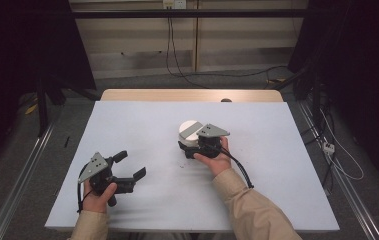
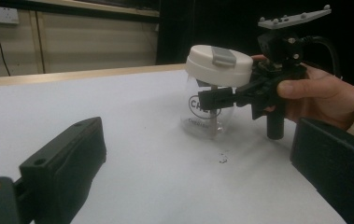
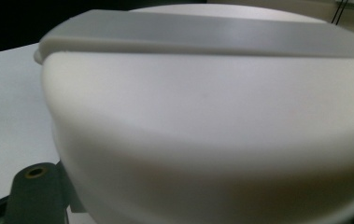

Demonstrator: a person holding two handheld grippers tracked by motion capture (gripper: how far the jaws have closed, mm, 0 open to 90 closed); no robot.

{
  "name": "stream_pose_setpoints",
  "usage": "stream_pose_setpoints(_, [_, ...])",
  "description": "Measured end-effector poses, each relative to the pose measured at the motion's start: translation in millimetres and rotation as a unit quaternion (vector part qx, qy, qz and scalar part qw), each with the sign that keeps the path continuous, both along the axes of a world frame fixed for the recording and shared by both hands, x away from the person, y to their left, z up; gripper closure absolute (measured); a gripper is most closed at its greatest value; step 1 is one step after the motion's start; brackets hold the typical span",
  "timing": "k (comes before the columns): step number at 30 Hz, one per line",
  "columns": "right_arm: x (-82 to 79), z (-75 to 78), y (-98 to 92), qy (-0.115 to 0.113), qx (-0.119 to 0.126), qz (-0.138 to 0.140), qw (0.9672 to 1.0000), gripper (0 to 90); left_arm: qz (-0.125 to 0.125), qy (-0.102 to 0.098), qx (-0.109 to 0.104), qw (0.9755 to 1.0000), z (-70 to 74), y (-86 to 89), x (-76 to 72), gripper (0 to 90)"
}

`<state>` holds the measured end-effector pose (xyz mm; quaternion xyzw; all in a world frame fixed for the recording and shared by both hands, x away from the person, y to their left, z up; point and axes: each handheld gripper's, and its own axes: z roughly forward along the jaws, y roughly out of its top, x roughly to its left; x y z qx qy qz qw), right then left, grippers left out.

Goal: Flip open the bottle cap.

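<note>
A clear jar [image 2: 208, 114] with a wide white lid [image 2: 219, 64] stands upright on the white surface [image 1: 142, 130], a little right of the middle in the high view. A grey flap [image 2: 223, 55] runs across the top of the lid. The glass wall carries dark printed lettering, only partly readable. Through the glass the jar looks empty, though the gripper in front covers part of the wall, so what lies at the bottom cannot be told for sure.

The right gripper [image 2: 216, 99] comes at the jar from the side, held level in the right hand [image 2: 322, 95]. Its jaws are nearly shut and press on something narrow at the jar's side just under the lid; what exactly they pinch is too small to make out. In the right gripper view the lid [image 3: 212, 116] sits very close in front of the camera, with the grey flap [image 3: 202, 32] along its upper edge.

The left gripper [image 1: 127, 167] rests low over the near left part of the surface, well apart from the jar, held in the left hand [image 1: 97, 197]. Its jaws stand wide open with nothing between them.

A small dark speck [image 2: 223, 159] lies on the surface just in front of the jar.
</note>
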<state>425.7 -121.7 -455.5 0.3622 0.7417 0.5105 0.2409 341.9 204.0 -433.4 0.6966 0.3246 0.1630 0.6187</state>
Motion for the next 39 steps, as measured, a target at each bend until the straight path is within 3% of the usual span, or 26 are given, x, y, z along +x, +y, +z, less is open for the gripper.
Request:
stream_pose_setpoints(7, [0.1, -0.6, 0.0, -0.002, 0.001, 0.000, 1.0000, 18.5, -0.012, 0.020, 0.010, 0.9997, 4.0, -7.7, 7.5, 6.8])
stream_pose_setpoints(9, [0.3, -0.7, -0.1, -0.001, 0.002, 0.000, 1.0000, 18.5, -0.013, 0.024, 0.000, 0.9996, 4.9, -9.4, 9.6, 13.5])
stream_pose_setpoints(15, [0.6, -1.1, 0.3, -0.002, 0.003, 0.000, 1.0000, 18.5, -0.010, 0.038, 0.015, 0.9991, 10.8, -17.0, 17.6, 30.6])
stream_pose_setpoints(21, [0.5, -1.1, -0.5, -0.001, 0.002, 0.002, 1.0000, 18.6, -0.032, 0.043, 0.026, 0.9982, 16.5, -28.1, 27.0, 52.8])
stream_pose_setpoints(25, [0.0, -1.3, -0.2, -0.001, 0.002, 0.001, 1.0000, 18.6, -0.038, 0.053, 0.028, 0.9975, 18.7, -34.2, 33.5, 61.5])
stream_pose_setpoints(35, [0.5, -0.8, -0.3, 0.000, -0.001, 0.002, 1.0000, 18.6, -0.057, 0.057, 0.042, 0.9959, 23.6, -46.5, 44.0, 72.7])
stream_pose_setpoints(39, [0.5, -0.7, -0.2, 0.001, -0.001, 0.002, 1.0000, 18.6, -0.065, 0.068, 0.050, 0.9943, 22.0, -53.3, 49.6, 77.5])
